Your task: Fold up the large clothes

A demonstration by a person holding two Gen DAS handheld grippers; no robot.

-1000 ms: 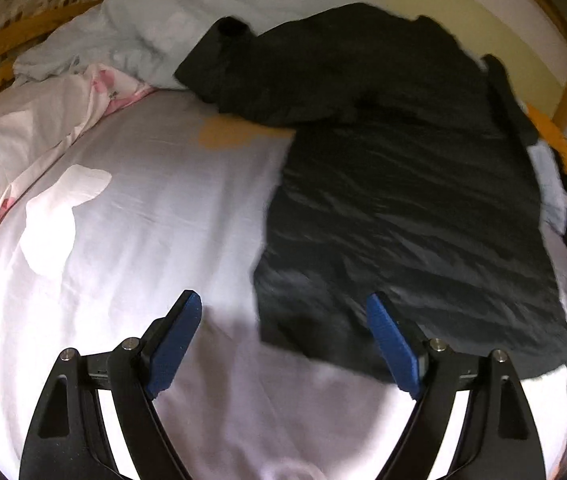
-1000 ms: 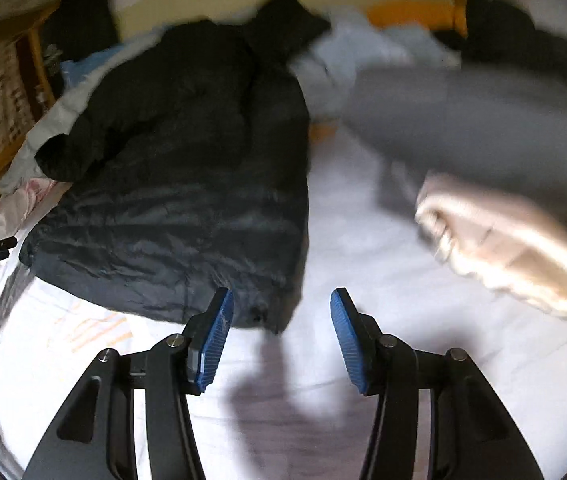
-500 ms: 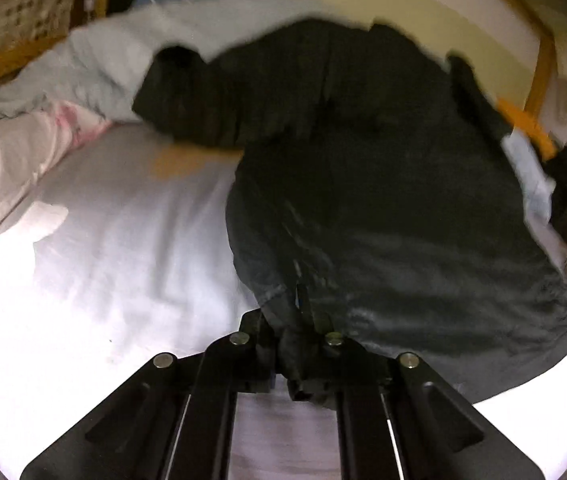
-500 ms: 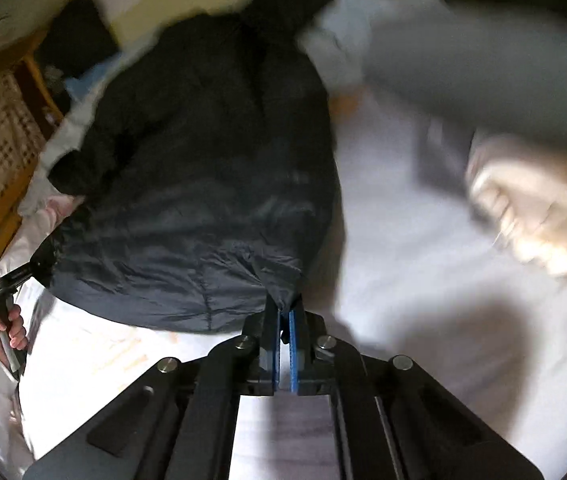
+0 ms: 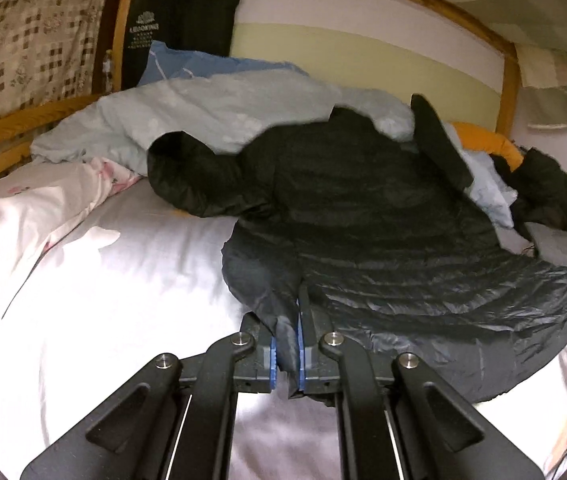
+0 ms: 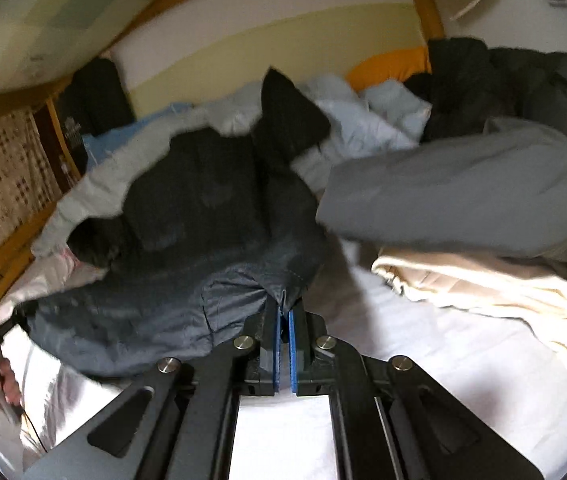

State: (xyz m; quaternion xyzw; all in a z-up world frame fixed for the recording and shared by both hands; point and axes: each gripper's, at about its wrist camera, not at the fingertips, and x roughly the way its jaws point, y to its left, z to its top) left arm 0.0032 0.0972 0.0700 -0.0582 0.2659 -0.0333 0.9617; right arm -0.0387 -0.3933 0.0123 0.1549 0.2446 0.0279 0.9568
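white-sheeted bed [image 5: 131,280] — black jacket [image 5: 383,240], pale blue quilt [image 5: 223,116], grey [image 6: 463,192] and beige clothes [image 6: 483,284].

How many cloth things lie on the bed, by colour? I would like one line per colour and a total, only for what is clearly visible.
Black: 2, the puffer jacket and a dark pile
Light blue: 1, duvet
Grey: 1, garment
Cream: 1, garment
White with pink print: 1, cover
Total: 6

we are in a home bedroom: a bed with a white sheet [image 5: 123,288] inside a wooden bed frame [image 5: 509,80], a rumpled pale blue duvet [image 5: 223,116], a floral pillow [image 5: 35,204], a checked curtain [image 5: 23,40], and heaped clothes [image 6: 483,200] lying about.
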